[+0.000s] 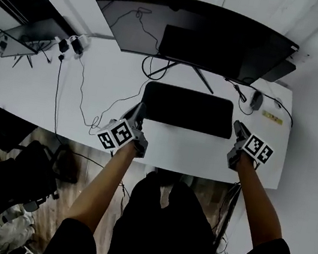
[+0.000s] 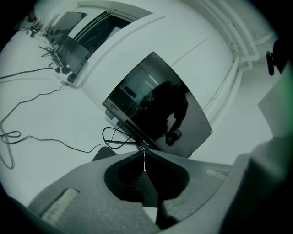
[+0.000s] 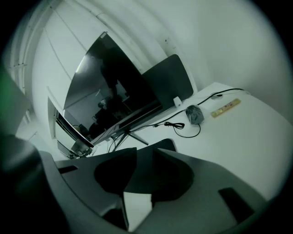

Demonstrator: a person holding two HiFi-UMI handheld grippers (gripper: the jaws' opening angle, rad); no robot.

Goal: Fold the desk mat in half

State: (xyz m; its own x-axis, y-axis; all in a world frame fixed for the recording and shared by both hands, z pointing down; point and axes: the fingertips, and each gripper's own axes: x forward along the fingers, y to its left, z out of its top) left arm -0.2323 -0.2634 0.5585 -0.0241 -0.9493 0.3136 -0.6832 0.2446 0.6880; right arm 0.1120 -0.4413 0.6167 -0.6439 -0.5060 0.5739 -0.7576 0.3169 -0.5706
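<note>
While the left gripper (image 2: 144,155) is clamped shut on the near left corner of the desk mat (image 1: 186,109), the right gripper (image 3: 145,151) has its jaws apart astride the near right corner, not pressing. Mat lies flat on the desk (image 1: 93,87) before the monitor (image 1: 194,32). Risk: lifting now raises one corner only, skewing the fold. Right gripper view alone shows the jaw gap; head view alone shows both corners together.
</note>
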